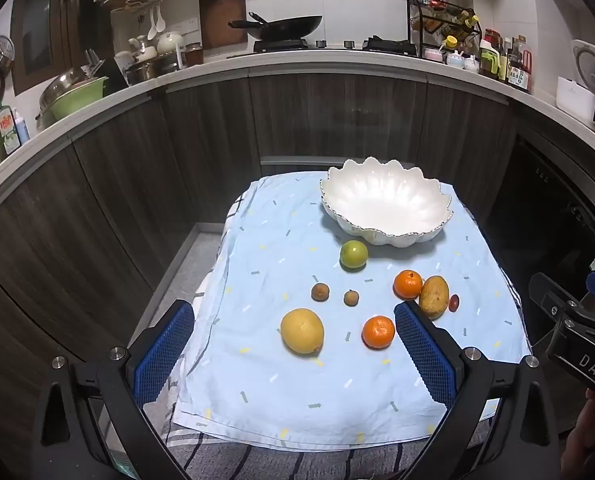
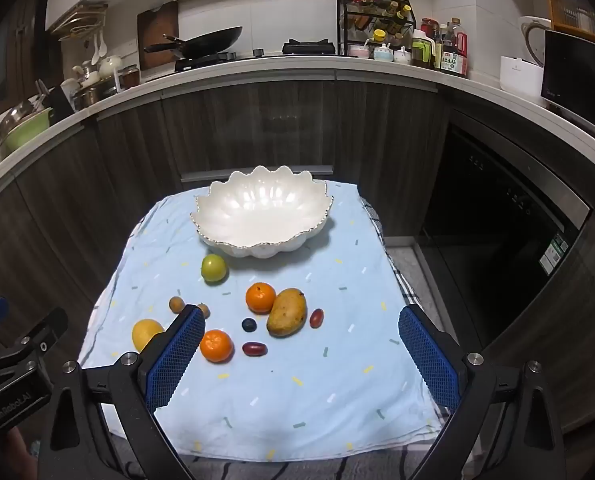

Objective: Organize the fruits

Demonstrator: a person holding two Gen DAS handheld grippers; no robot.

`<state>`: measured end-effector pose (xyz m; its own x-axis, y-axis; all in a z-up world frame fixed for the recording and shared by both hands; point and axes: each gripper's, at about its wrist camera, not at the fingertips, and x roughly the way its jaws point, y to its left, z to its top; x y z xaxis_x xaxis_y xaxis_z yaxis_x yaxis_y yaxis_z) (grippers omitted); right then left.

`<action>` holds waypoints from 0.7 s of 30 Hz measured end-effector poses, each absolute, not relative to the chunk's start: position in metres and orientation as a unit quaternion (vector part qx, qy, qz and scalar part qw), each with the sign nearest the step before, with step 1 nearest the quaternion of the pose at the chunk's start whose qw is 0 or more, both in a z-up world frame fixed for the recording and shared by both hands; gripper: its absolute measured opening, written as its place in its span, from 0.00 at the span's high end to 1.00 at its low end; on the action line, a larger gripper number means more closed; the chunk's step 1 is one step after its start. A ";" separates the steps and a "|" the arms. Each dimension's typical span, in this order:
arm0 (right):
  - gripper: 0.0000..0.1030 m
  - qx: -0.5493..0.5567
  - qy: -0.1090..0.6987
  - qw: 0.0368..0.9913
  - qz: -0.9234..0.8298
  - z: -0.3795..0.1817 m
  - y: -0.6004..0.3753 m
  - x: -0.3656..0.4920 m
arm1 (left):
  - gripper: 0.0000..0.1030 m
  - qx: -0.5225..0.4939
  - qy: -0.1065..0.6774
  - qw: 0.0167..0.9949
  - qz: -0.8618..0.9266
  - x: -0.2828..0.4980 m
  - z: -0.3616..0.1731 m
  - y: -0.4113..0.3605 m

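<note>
White scalloped bowl [image 2: 257, 216] at far end of blue cloth [image 2: 297, 392], empty; ceramic, likely heavy, fragile, leave in place. Mango [image 2: 286, 312] centre: soft-skinned, take across narrow middle. Lemon [image 1: 302, 331] near left: firm, grip at belly. Two tangerines [image 2: 216, 345] [image 2: 260, 298]: round, may roll. Green fruit [image 2: 213, 268] just near bowl. Small dark berry [image 2: 249, 324], red fruits [image 2: 254, 348]: light, slippery, gentle pinch. Left gripper [image 1: 293, 344] and right gripper [image 2: 301, 344] both spread wide, holding nothing, hovering at near edge.

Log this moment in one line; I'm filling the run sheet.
stage: start | left gripper: open | right gripper: open | bowl: empty | fruits on cloth
</note>
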<state>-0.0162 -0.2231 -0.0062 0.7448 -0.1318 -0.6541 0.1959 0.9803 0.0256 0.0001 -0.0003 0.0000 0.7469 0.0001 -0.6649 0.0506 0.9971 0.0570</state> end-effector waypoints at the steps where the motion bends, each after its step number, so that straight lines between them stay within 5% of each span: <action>1: 0.04 0.046 0.346 0.933 -0.088 -0.006 -0.223 -0.016 | 0.00 0.036 0.356 0.934 -0.013 0.000 0.000 0.000; 21: 0.04 0.046 0.349 0.932 -0.090 -0.006 -0.223 -0.015 | 0.00 0.035 0.360 0.932 -0.017 -0.001 -0.005 0.000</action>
<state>-0.0147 -0.2233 -0.0060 0.7400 -0.1358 -0.6588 0.1997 0.9796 0.0224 -0.0007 -0.0003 -0.0046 0.7405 -0.0062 -0.6720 0.0567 0.9970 0.0532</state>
